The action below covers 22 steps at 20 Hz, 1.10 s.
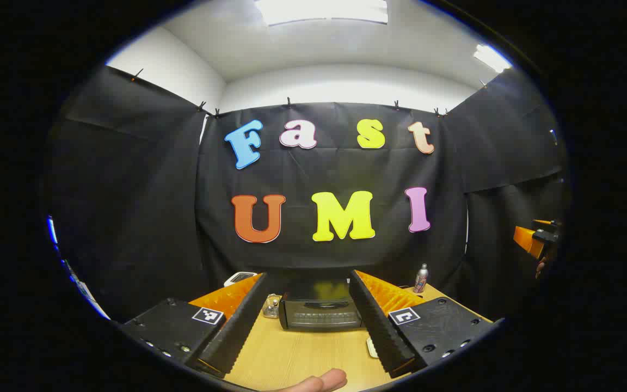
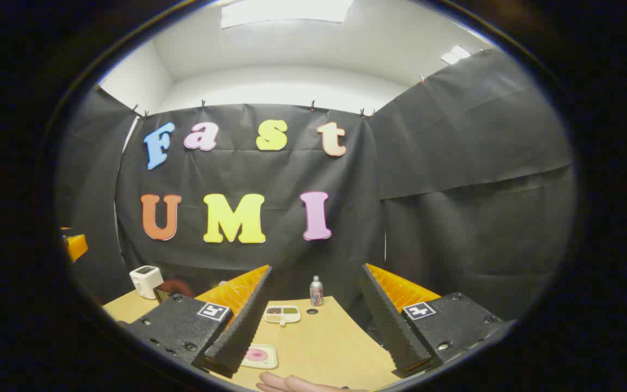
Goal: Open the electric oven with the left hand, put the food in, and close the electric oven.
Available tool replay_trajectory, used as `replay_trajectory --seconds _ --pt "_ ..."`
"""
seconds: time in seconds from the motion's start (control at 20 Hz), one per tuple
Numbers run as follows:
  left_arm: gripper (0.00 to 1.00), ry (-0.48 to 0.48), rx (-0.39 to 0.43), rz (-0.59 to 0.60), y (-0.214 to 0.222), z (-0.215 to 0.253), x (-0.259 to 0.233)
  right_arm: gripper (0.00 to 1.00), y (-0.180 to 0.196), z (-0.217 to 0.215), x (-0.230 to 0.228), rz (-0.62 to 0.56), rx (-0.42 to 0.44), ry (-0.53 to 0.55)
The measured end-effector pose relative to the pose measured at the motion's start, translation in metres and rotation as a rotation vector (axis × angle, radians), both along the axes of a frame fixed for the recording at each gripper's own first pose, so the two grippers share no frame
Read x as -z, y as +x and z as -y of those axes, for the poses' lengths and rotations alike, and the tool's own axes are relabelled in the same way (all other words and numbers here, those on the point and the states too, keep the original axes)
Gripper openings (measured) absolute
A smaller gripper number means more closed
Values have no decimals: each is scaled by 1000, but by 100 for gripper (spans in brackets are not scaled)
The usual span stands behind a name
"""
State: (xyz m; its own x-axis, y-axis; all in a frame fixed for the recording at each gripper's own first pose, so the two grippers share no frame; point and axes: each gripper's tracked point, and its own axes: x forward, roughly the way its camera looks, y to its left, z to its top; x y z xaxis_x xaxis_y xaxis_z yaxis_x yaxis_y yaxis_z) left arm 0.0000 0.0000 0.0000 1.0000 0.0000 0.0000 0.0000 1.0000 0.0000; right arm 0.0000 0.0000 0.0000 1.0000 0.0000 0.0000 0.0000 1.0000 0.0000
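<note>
pale wood tabletop (image 1: 302, 356) under both tools. in the left gripper view, left gripper (image 1: 307, 321) raised above the tabletop, fingers (image 1: 240, 326) spread wide apart, gripping nothing. electric oven (image 1: 321, 311) framed between them at 12 o'clock from the fingertips, dark box with door shut, standing at the far side of the tabletop before the black cloth wall. small glass jar (image 1: 271, 306) just beside the oven at its 9 o'clock. white toaster (image 1: 239, 278) partly hidden behind the left finger, near 10 o'clock. slim metal bottle (image 1: 420, 278) at 2 o'clock from the oven, well apart from it. edge of a pale plate (image 1: 370, 346) peeking out beside the right finger. fingertip of a hand (image 1: 321, 381) at 6 o'clock, low at the frame edge. other gripper (image 1: 534, 239) seen far off at 3 o'clock, held in the air.

in the right gripper view, right gripper (image 2: 313, 332) also aloft, fingers (image 2: 243, 326) wide apart and holding nothing. between them on the tabletop: same bottle (image 2: 316, 291) at 12 o'clock, a small dark round spot (image 2: 312, 311) just beneath it, a white divided tray of food (image 2: 282, 313) at 11 o'clock, and a pale plate with a pink doughnut (image 2: 258, 355) near the left fingertip, about 8 o'clock. toaster (image 2: 145, 281) at 9 o'clock, near the tabletop's far left edge. part of a hand (image 2: 292, 384) at 6 o'clock.
</note>
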Motion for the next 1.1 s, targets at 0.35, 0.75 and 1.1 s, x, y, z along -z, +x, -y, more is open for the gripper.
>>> replay_trajectory --seconds 0.35,0.75,1.1 --pt "94 1 43 0 2 7 3 98 1 1 4 3 -9 -12" --pt "94 -9 80 8 27 19 6 98 12 11 -2 51 7 -21" --pt "95 -7 100 -29 103 29 48 98 37 19 6 69 -6 2"
